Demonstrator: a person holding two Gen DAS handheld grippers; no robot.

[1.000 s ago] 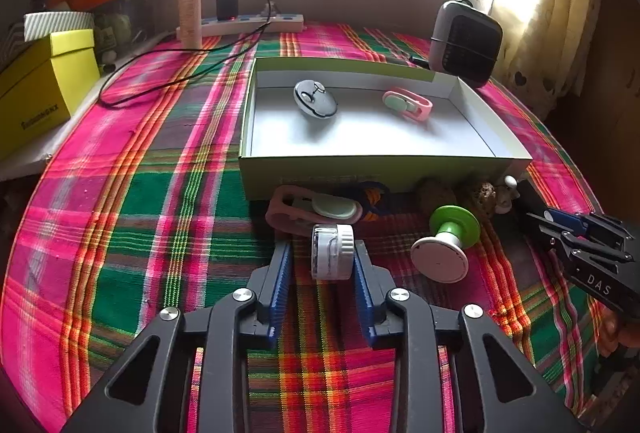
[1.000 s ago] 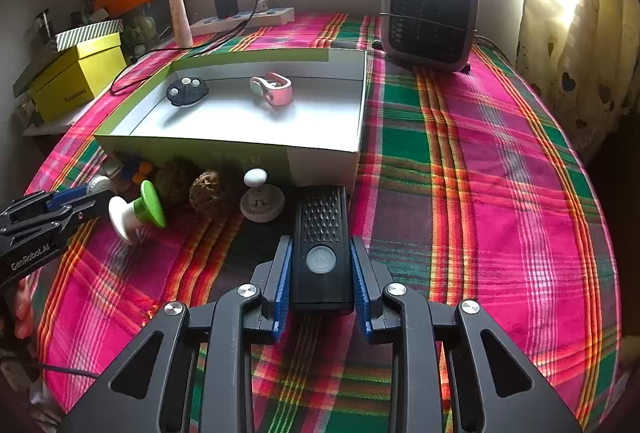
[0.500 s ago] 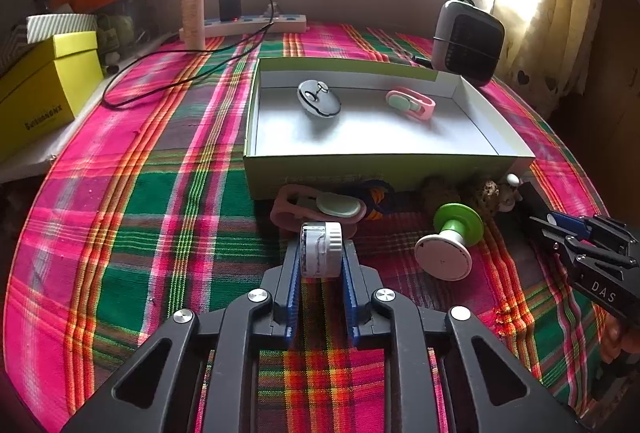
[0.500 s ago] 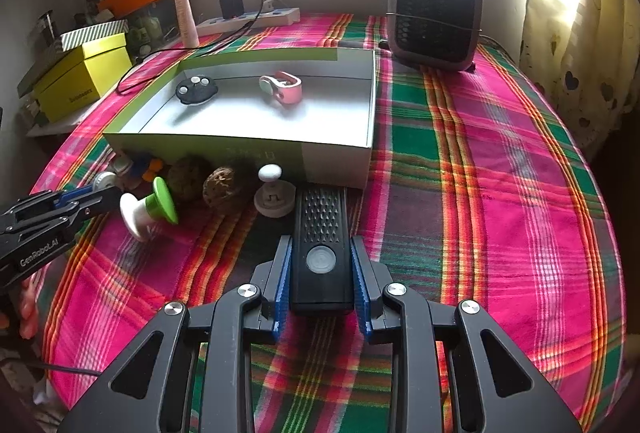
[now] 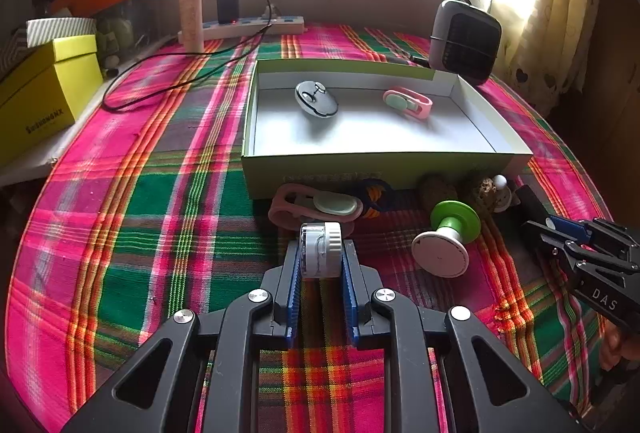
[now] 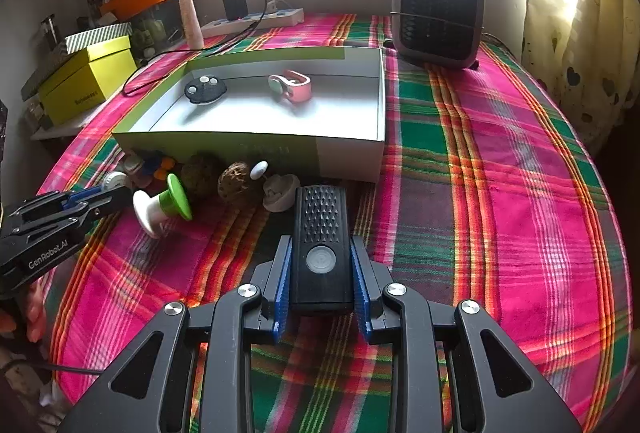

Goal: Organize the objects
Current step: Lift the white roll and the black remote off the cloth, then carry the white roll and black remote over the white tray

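My left gripper point(image 5: 320, 253) is shut on a small clear jar with a white cap point(image 5: 321, 248), just in front of the green-walled box point(image 5: 384, 169). The box holds a grey round gadget point(image 5: 316, 99) and a pink clip point(image 5: 408, 103). My right gripper point(image 6: 322, 253) is shut on a black rectangular device with a round button point(image 6: 321, 233), near the box's right front corner point(image 6: 352, 161). Between the two grippers lie a green-and-white spool point(image 5: 446, 241), two brown balls point(image 6: 218, 179) and a white knob point(image 6: 280, 191). A second pink clip point(image 5: 312, 207) lies against the box front.
A grey fan heater point(image 6: 438, 15) stands behind the box at the right. A power strip with a charger and cable point(image 5: 248, 25), a tall tube point(image 5: 190, 11) and a yellow box point(image 5: 44, 93) sit at the back left. The plaid cloth point(image 6: 500, 173) stretches to the right.
My left gripper's jaws have come together onto the small jar, which stood loose between them a second ago. The right gripper kept its grip on the black device and hardly moved.
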